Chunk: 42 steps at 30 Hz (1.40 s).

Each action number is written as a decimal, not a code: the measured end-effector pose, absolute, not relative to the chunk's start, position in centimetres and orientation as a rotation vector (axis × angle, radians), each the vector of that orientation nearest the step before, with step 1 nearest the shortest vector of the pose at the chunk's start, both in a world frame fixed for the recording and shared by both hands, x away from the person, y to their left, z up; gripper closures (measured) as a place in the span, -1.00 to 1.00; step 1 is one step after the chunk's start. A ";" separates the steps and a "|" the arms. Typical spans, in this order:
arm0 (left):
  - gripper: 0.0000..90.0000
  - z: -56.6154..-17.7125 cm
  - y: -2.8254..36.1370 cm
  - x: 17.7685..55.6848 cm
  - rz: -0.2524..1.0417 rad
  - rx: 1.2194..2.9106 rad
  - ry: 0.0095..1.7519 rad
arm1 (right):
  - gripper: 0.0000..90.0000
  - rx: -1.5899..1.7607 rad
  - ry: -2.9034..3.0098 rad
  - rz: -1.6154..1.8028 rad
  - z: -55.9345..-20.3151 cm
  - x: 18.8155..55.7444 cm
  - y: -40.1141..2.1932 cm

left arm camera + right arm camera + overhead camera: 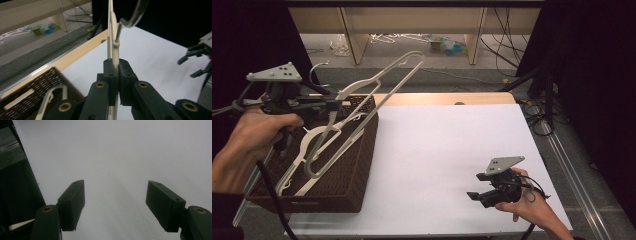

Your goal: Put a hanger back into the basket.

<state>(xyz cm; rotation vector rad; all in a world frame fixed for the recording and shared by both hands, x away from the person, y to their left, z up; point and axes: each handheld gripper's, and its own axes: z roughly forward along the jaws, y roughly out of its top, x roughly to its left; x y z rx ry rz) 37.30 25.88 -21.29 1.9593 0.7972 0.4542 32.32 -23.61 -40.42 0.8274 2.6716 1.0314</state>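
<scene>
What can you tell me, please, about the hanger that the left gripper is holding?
The hanger is cream-white and looks like plastic, with a silvery metal hook at its neck. The left gripper is shut on it near that neck, its fingers pressing on both sides. It hangs tilted in the air above the brown woven basket, its far end up and away, its lower end among other pale hangers there.

White table top (pixel 447 150), wooden strip (pixel 447 98) along far edge. Grey floor (pixel 432 70) beyond. Pale wooden shelf legs (pixel 353 35) at back, tangle of white wire shapes (pixel 394 37) between them, possibly more hangers. Small blue-green clutter (pixel 447 47) near right leg. Black cables (pixel 507 40) trail across floor, right rear.
</scene>
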 end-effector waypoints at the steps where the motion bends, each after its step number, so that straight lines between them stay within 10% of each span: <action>1: 0.91 -21.6 26.4 37.5 0.464 1.959 0.816 | -0.28 0.812 2.663 1.050 -40.6 32.4 -23.6; 25: 0.91 -29.2 36.0 39.1 0.536 2.032 1.039 | -0.30 0.818 2.686 1.018 -41.0 32.3 -23.4; 42: 0.91 -34.1 36.1 40.7 0.421 2.106 1.150 | -0.30 0.833 2.687 1.004 -41.2 32.4 -23.6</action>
